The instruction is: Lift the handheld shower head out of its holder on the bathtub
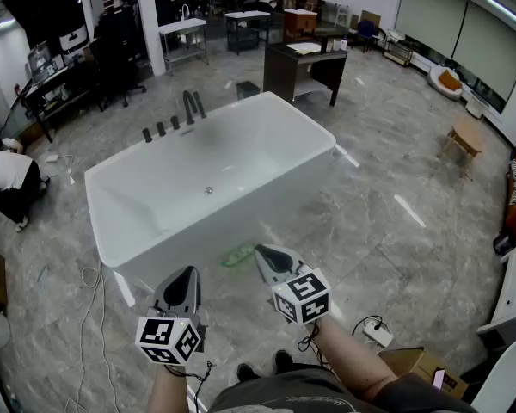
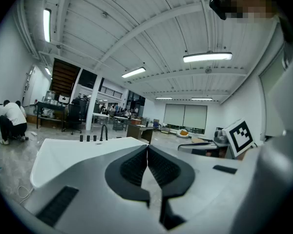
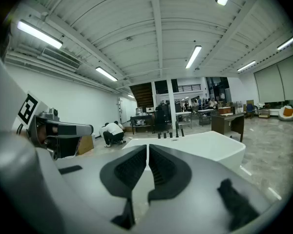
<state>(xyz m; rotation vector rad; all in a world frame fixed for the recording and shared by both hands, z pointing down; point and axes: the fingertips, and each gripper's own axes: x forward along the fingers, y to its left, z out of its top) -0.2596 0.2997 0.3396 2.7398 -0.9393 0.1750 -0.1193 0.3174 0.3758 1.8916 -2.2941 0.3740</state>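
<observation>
A white freestanding bathtub (image 1: 138, 231) fills the middle of the head view. On its far rim stand black fittings: three short knobs (image 1: 161, 129) and a taller pair (image 1: 192, 106), spout and handheld shower head, too small to tell apart. Both grippers hover on the near side of the tub, well short of those fittings. My left gripper (image 1: 187, 272) is shut with nothing between its pads. So is my right gripper (image 1: 262, 252). The left gripper view looks past its shut jaws (image 2: 147, 147) to the tub (image 2: 63, 152) and fittings (image 2: 103, 132). In the right gripper view the fittings (image 3: 177, 129) stand beyond the shut jaws (image 3: 147, 146).
A person (image 1: 9, 183) crouches on the floor at the left. A dark desk (image 1: 305, 67) stands behind the tub, a wooden stool (image 1: 466, 136) at the right. Cables (image 1: 86, 317), a power strip (image 1: 377, 332) and a cardboard box (image 1: 417, 364) lie near my feet.
</observation>
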